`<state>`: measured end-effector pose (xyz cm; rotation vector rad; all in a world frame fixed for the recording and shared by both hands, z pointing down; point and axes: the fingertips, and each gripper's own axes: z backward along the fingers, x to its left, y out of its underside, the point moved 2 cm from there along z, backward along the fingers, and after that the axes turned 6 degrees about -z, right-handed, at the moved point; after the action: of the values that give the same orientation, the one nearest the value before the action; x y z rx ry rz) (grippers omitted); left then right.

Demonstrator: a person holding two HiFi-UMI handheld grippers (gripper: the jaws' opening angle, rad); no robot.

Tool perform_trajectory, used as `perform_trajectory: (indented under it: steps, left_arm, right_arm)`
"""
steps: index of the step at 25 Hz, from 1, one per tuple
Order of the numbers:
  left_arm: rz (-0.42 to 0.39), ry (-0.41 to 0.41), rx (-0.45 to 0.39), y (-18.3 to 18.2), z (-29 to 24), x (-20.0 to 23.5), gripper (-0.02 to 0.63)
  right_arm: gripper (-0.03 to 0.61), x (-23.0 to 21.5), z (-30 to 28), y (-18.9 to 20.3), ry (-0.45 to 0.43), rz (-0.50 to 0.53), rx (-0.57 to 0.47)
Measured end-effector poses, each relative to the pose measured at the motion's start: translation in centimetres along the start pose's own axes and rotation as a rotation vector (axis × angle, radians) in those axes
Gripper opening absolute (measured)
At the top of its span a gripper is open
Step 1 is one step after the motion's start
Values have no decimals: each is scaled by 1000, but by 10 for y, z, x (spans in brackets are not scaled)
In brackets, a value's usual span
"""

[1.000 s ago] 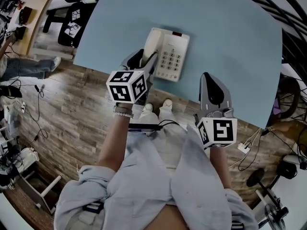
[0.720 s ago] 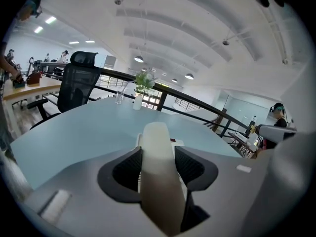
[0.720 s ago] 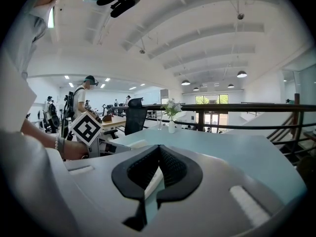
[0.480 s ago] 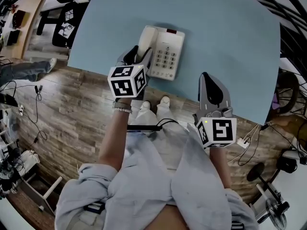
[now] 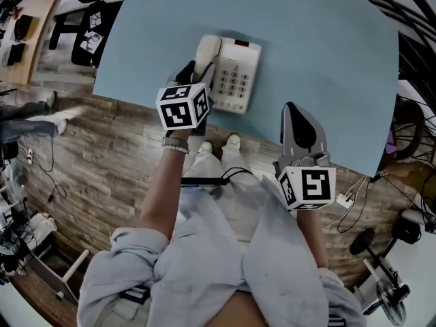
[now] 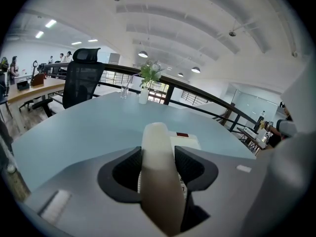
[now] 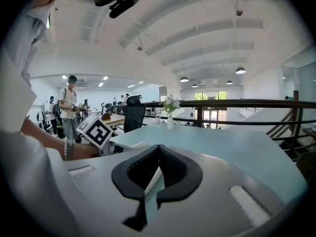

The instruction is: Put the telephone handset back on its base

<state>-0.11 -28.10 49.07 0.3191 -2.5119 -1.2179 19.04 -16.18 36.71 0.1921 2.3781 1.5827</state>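
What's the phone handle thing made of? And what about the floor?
The handset looks like smooth cream plastic, with a soft sheen and rounded moulded edges. The floor looks like wood planks, with grain streaks and board seams, though it may be printed laminate.

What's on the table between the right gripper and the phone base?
Nothing: the head view shows only bare blue table between the right gripper and the phone base. The left gripper grips the handset.
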Motion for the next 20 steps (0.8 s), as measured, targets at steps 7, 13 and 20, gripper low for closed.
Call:
perform_trajectory:
  steps: [7,13,20]
  left_arm:
    - [-22,5,35,8,-7,-1,207]
    - [-66,-17,48,12,-10,-1,209]
    - [-128,-85,96,9,-9,-4,209]
  right_arm:
    - [5,0,-4,3,4,-20,2]
    - [5,3,-5,4,3,-16,14]
    - [5,7,-5,3,9,-30,-2]
